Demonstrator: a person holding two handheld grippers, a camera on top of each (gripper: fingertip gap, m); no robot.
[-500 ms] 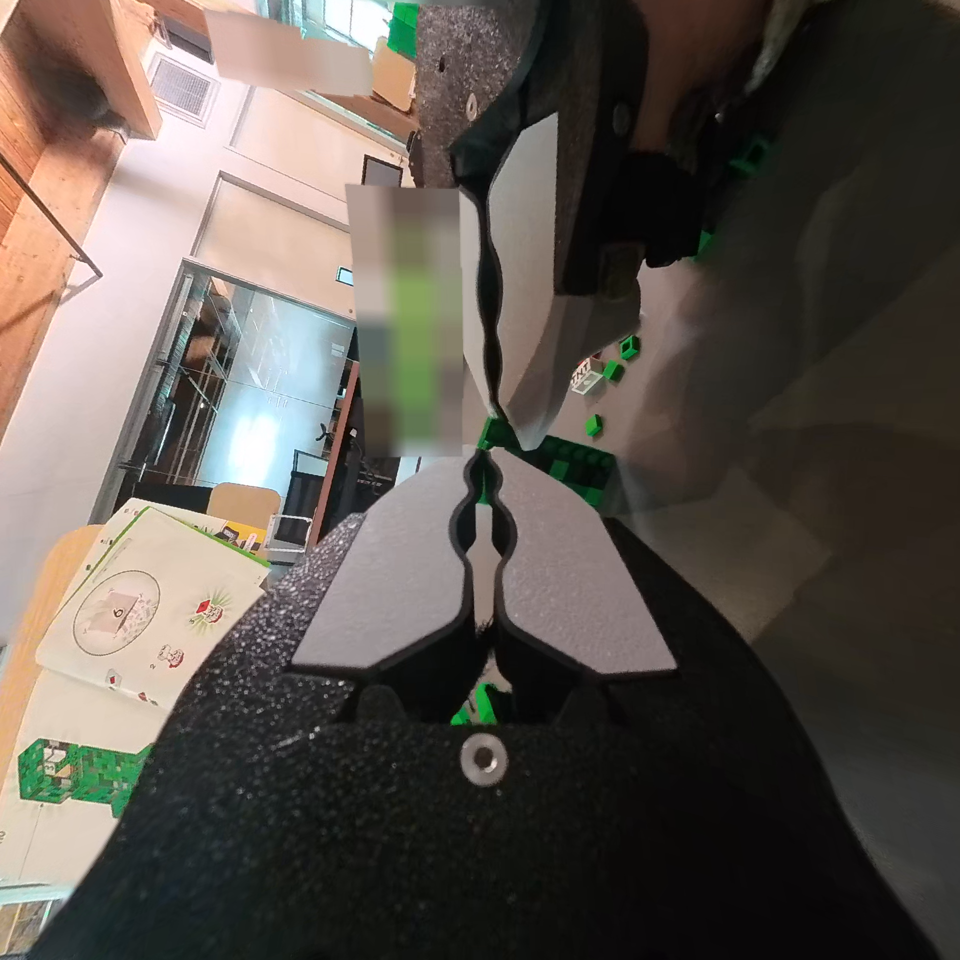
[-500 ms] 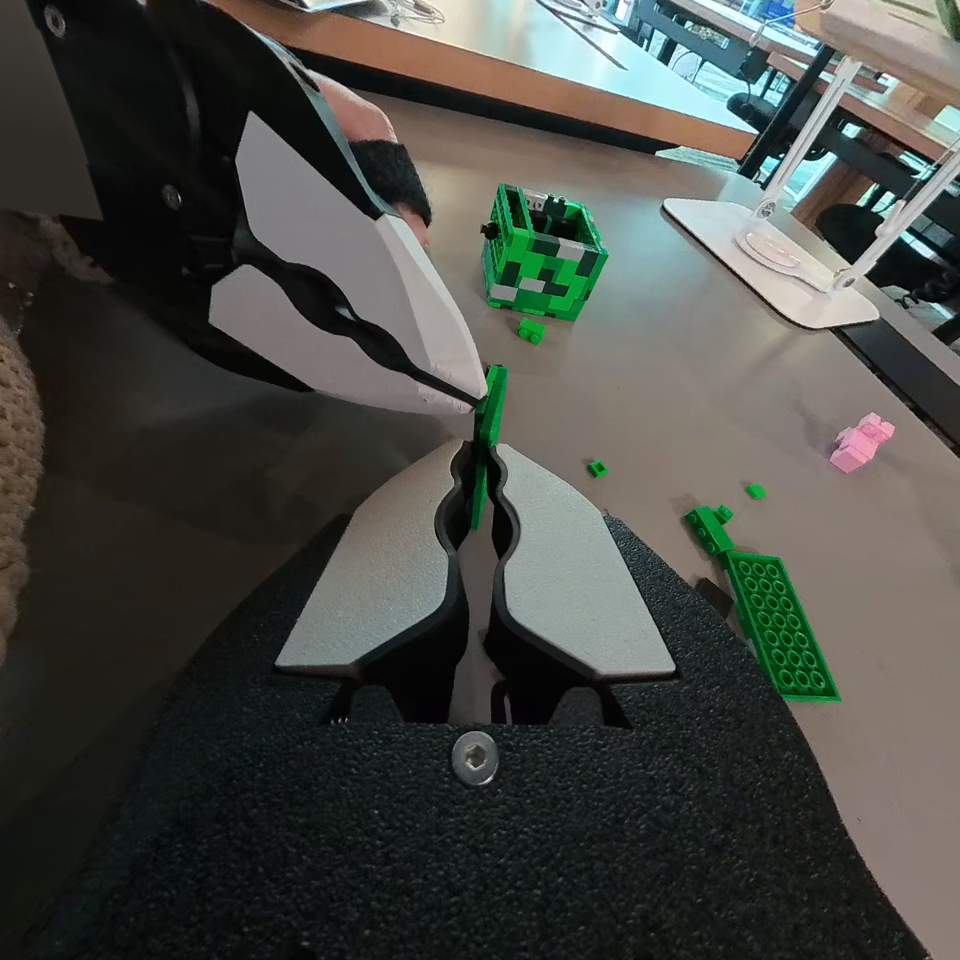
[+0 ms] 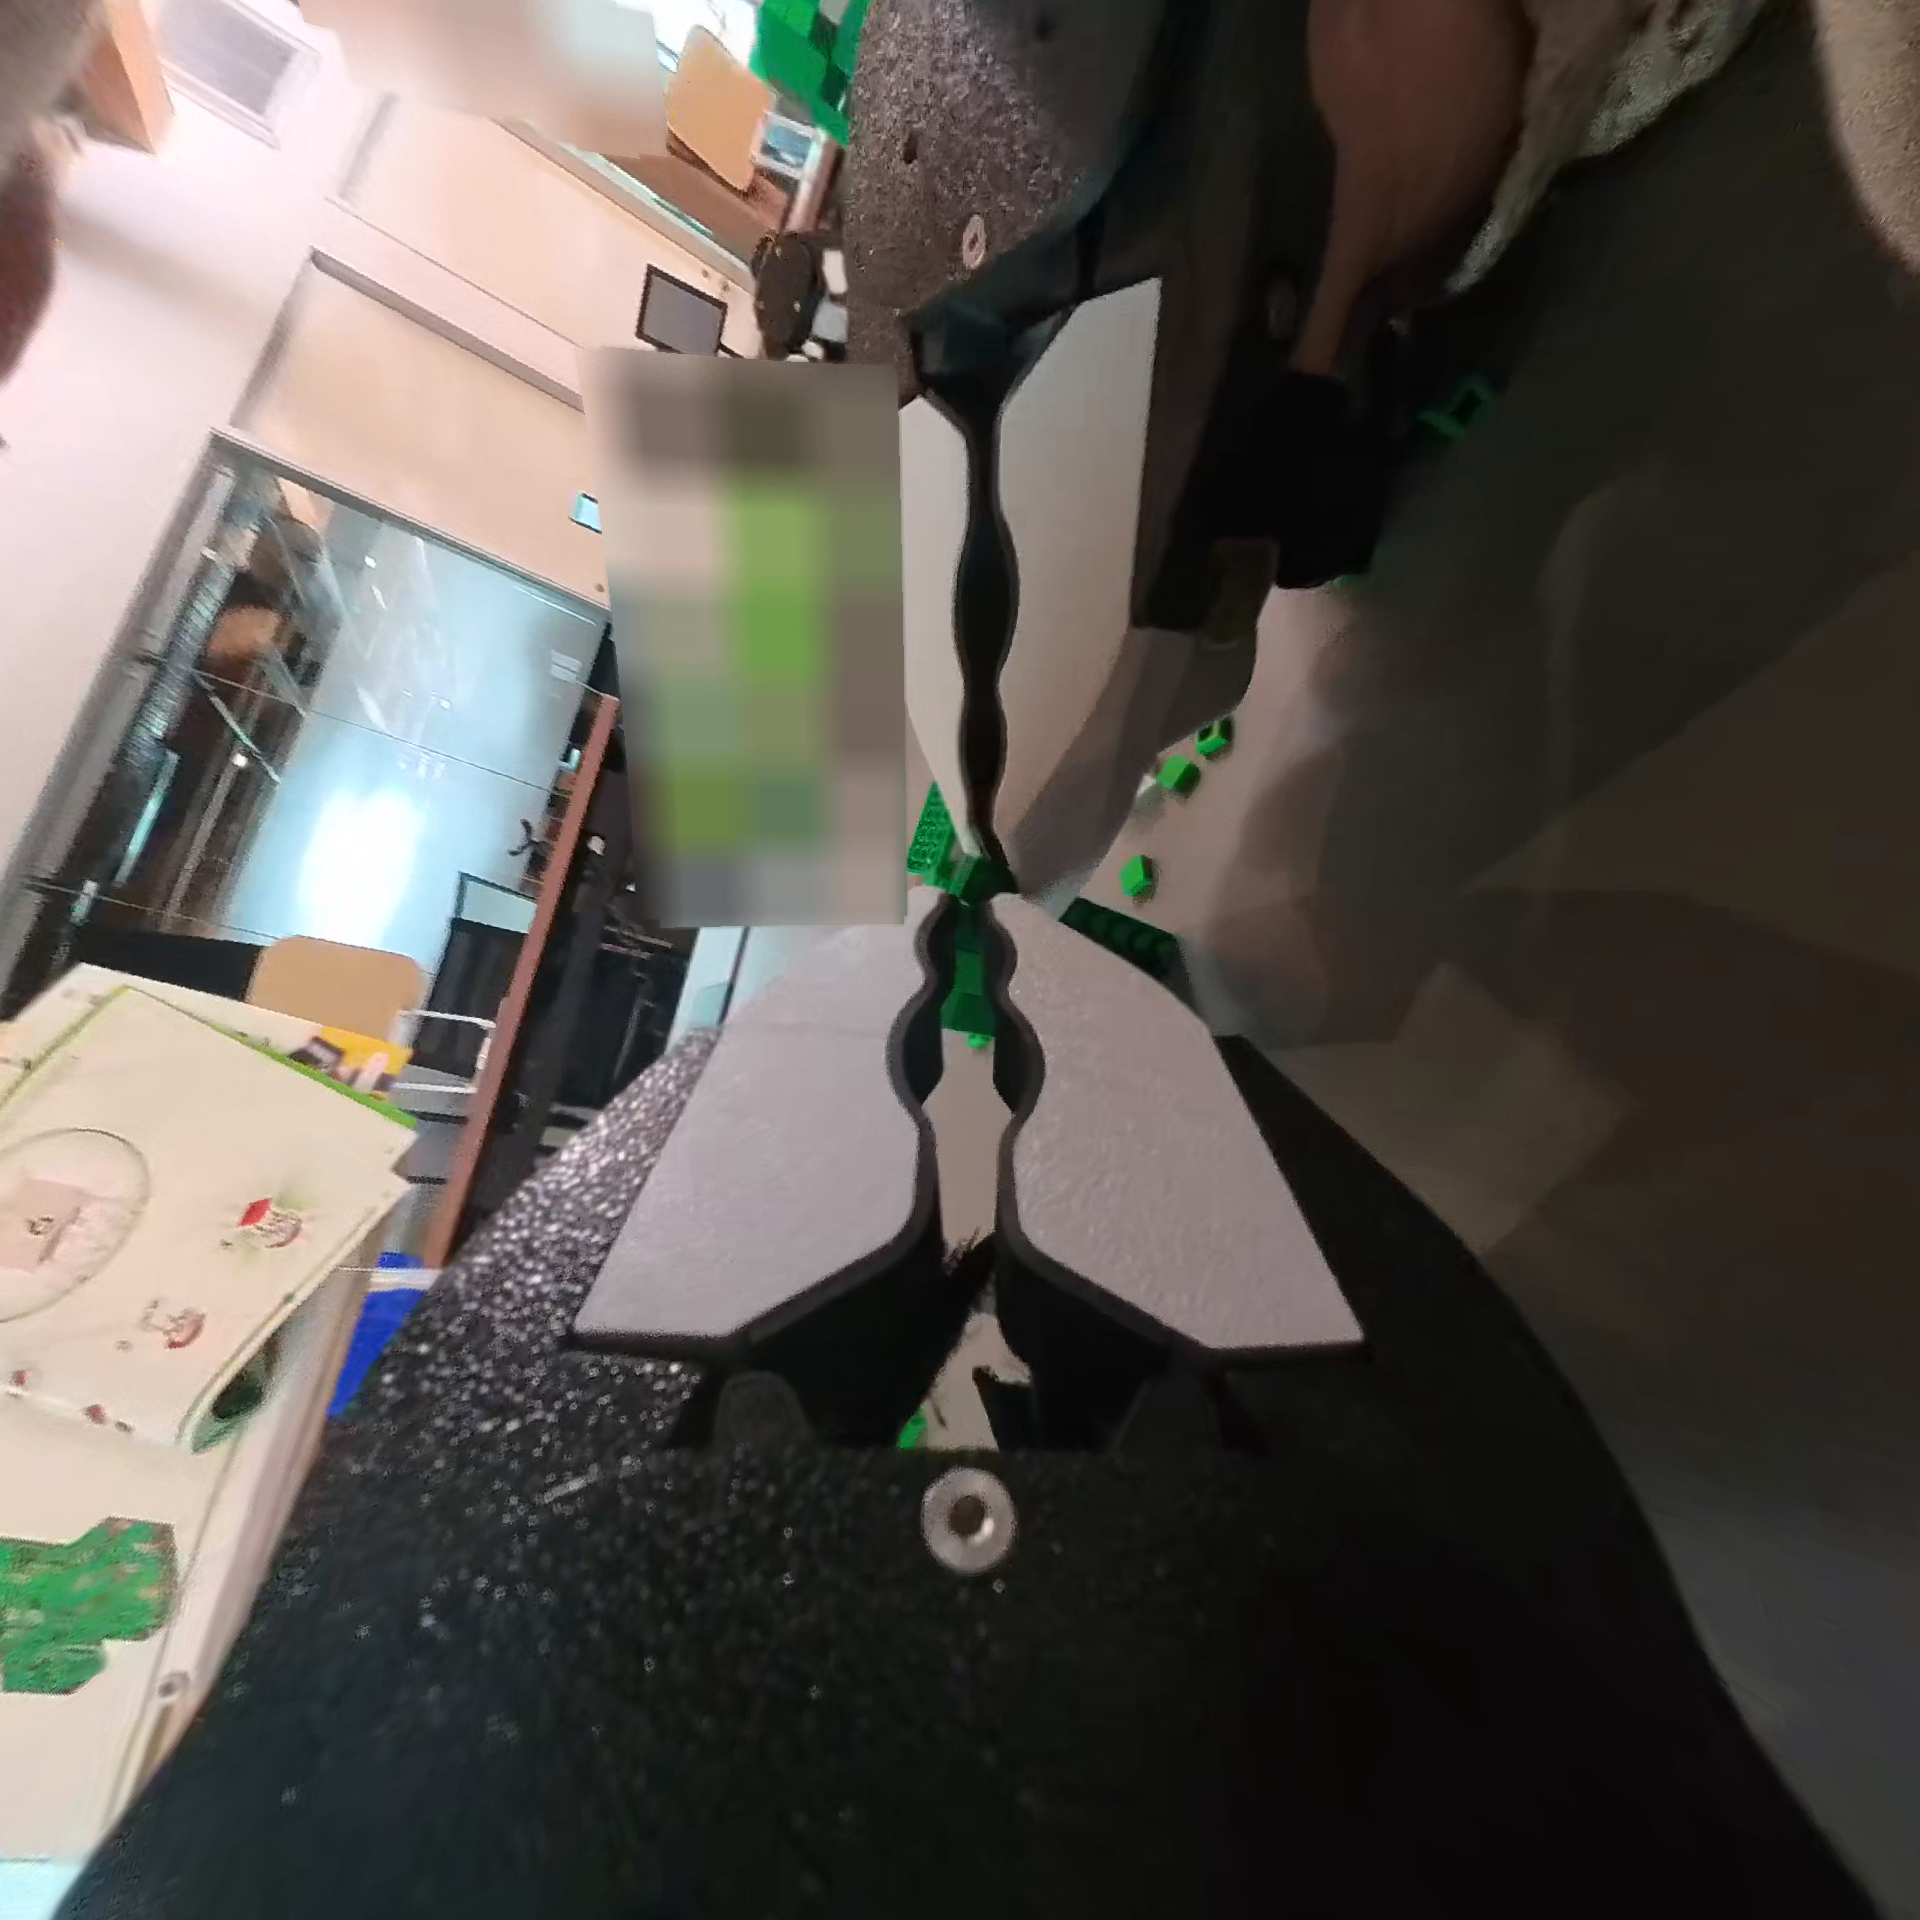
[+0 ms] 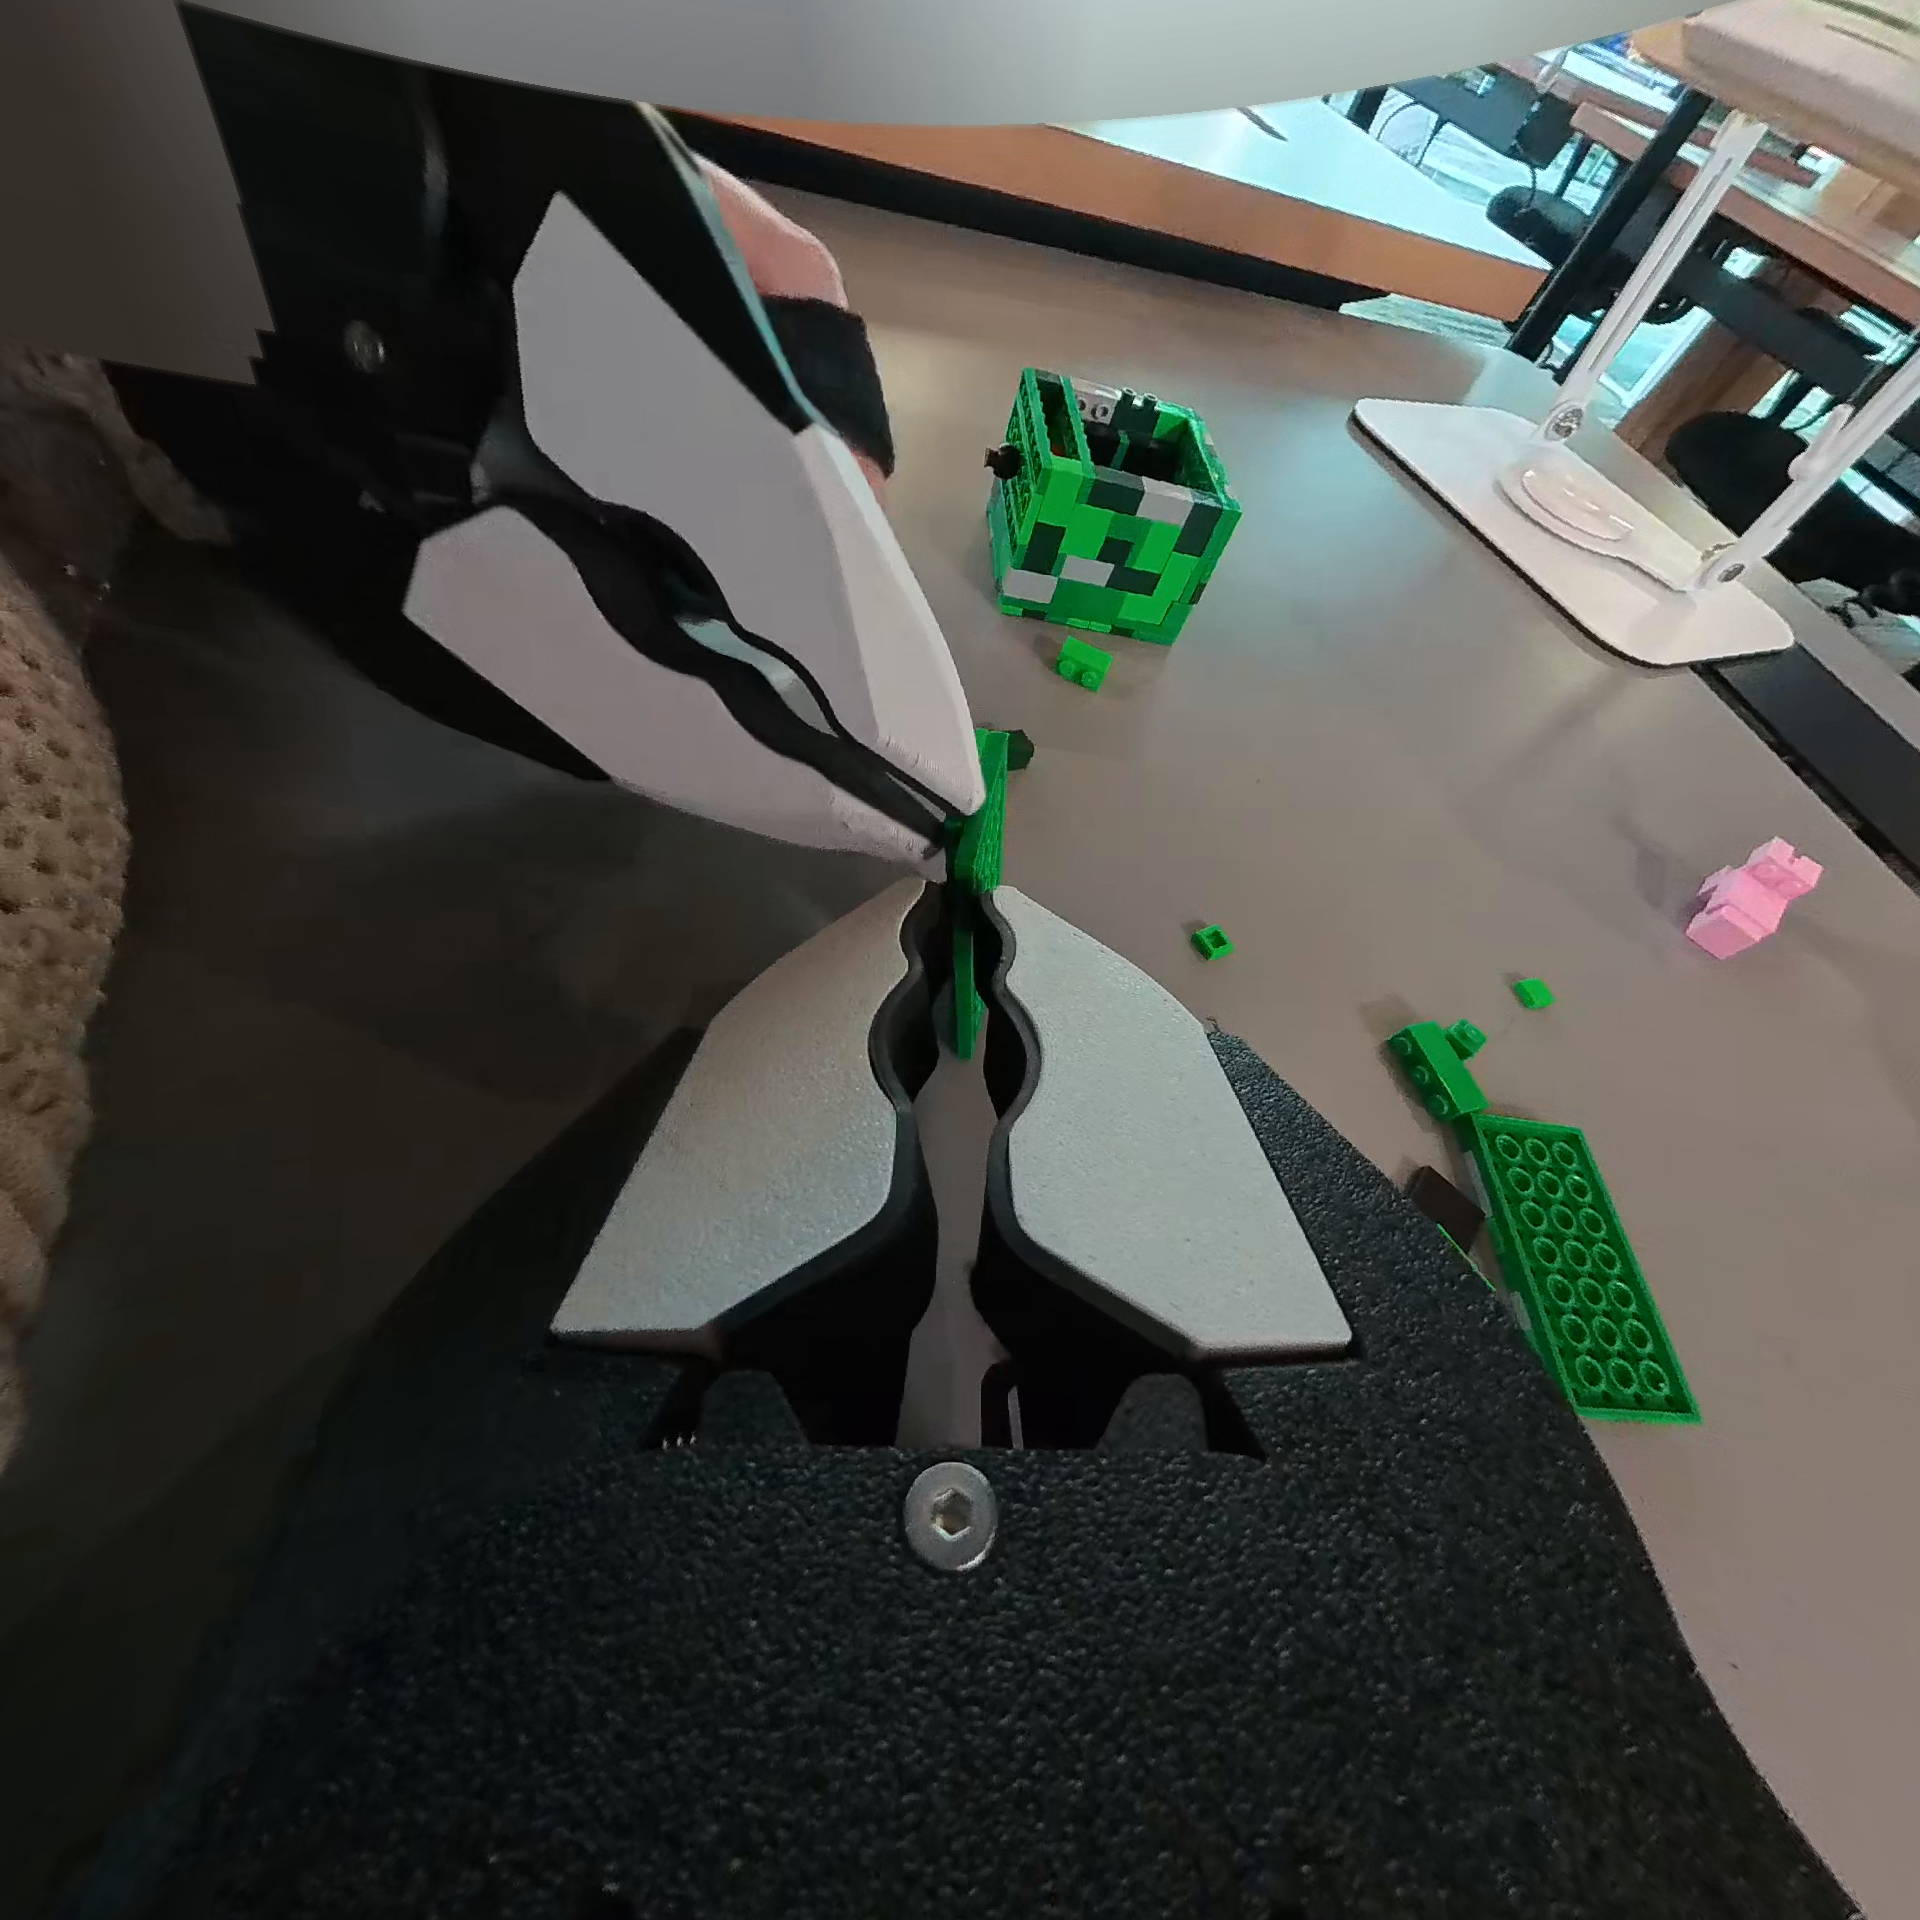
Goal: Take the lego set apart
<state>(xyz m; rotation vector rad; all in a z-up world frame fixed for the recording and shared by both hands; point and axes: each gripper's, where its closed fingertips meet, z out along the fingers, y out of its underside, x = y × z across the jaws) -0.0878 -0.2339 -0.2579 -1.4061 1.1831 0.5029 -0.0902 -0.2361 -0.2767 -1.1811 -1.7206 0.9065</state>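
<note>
- Office room, grey table [image 4: 1299, 810]; more desks and chairs behind, white stand [image 4: 1558, 540] at the far right edge.
- Landmark: green cube [image 4: 1117, 520], the part-built lego block, open at the top, standing mid-table.
- Right gripper [image 4: 961, 914] sits nearer the camera than the cube, held off the table, jaws narrow and clamped on a thin green plate [image 4: 977, 904] held on edge.
- Left gripper [image 4: 940, 831] comes in from the cube's left, jaws nearly closed, tips pinching the same plate's upper edge.
- Left wrist view: left gripper [image 3: 966, 914] with green bricks in its narrow gap, right gripper [image 3: 987, 831] tip to tip with it.
- Step in hand, as I read it: splitting the plate stack held between both grippers.
- Next move likely calls for opposing twist or peel while both grips stay tight; a thin plate could slip.
- Loose parts lie right of the cube and nearer: small studs [image 4: 1210, 940], a brick cluster [image 4: 1439, 1065], a large plate [image 4: 1579, 1268], a pink piece [image 4: 1756, 894]. One small brick [image 4: 1081, 660] lies just in front of the cube.
- Hard to tell: how many layers the held plate has, and which layer each gripper grips. The left wrist view is blurred and tilted; a booklet [image 3: 156, 1195] shows at its left edge, cut off.
</note>
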